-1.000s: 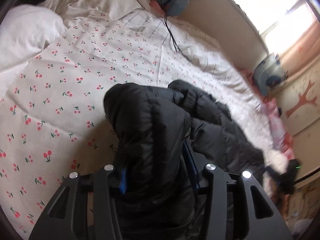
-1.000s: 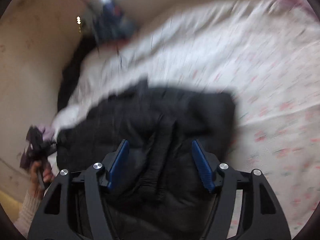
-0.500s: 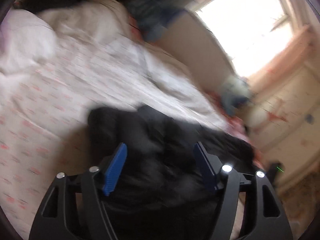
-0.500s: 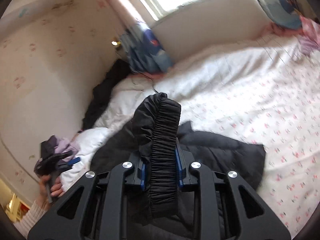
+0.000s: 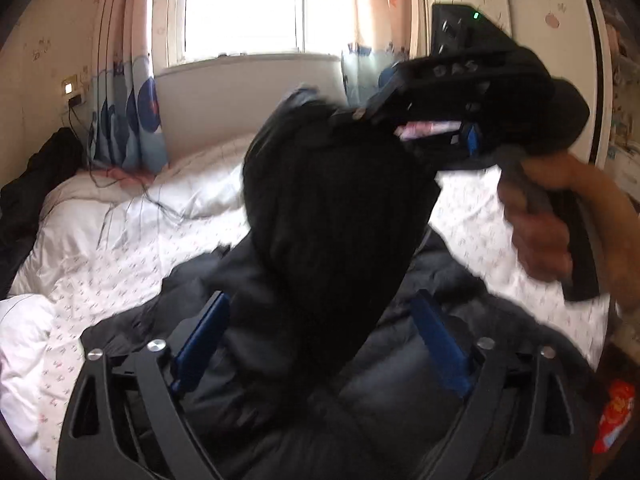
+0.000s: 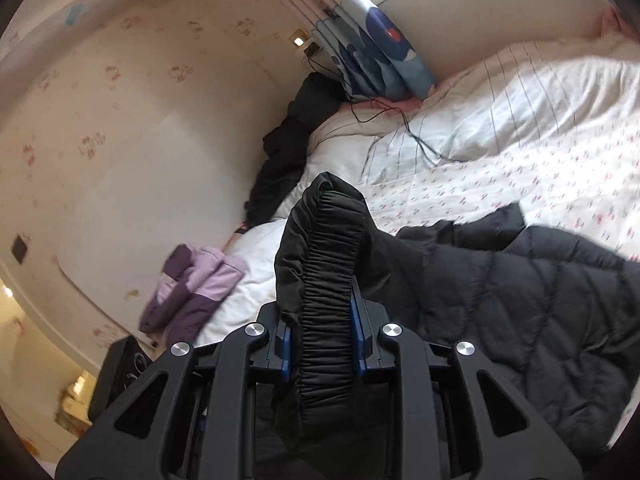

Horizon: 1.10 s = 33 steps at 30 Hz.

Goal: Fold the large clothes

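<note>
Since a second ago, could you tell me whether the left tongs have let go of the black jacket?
Yes. The left tongs now stand open above the black jacket, tilted up toward the window.

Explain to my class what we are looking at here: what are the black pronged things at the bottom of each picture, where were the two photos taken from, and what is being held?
No robot here: a person holds a hand-grip tool with two fingers in each hand, and a wide-angle camera on each tool looks along its fingers. One picture comes from the left tool, the other from the right.

The left gripper is open, its blue fingers spread over a black puffer jacket lying on the bed. That view also shows the person's hand holding the other tool.

The right gripper is shut on the jacket's elastic cuff, lifting the sleeve. A purple garment lies near the wall.
</note>
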### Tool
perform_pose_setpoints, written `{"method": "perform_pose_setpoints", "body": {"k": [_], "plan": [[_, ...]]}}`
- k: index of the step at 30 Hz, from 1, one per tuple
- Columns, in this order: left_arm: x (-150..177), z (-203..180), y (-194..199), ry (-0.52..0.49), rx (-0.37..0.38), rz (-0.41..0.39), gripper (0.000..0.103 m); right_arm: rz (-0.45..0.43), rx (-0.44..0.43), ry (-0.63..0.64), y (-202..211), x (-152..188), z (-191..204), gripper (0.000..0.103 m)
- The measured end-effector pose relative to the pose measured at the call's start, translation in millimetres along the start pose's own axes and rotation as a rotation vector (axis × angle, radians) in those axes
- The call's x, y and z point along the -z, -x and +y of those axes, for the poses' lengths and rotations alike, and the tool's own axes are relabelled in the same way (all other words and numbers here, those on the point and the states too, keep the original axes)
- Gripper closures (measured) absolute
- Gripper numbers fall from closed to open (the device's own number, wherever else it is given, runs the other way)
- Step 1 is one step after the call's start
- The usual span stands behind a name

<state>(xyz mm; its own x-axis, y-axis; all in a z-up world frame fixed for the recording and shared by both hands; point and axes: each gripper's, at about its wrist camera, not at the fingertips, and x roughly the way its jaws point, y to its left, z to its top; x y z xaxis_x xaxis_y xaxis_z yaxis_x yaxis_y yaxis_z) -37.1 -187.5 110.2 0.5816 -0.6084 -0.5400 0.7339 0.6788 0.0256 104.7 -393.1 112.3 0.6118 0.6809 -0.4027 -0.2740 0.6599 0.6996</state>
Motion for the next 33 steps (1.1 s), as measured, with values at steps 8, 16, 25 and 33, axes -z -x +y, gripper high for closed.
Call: {"method": "perform_pose_setpoints", "body": {"k": [8,16,25,33], "plan": [[-21,-28,-42,-0.033,-0.109,-0.04,0.021,0.038,-0.117,-0.005,-4,-4,14,0.081],[-31,115,27,0.409,-0.159,-0.178,0.098,-0.209,-0.098,-0.108,32,-17,-37,0.013],[-63,216,165,0.535,-0.207,-0.409,0.098,0.271,0.424,0.342,-185,35,-16,0.013],[-55,231,194,0.543,-0.202,-0.431,0.098,0.347,0.557,0.289,-253,43,-41,0.092]]}}
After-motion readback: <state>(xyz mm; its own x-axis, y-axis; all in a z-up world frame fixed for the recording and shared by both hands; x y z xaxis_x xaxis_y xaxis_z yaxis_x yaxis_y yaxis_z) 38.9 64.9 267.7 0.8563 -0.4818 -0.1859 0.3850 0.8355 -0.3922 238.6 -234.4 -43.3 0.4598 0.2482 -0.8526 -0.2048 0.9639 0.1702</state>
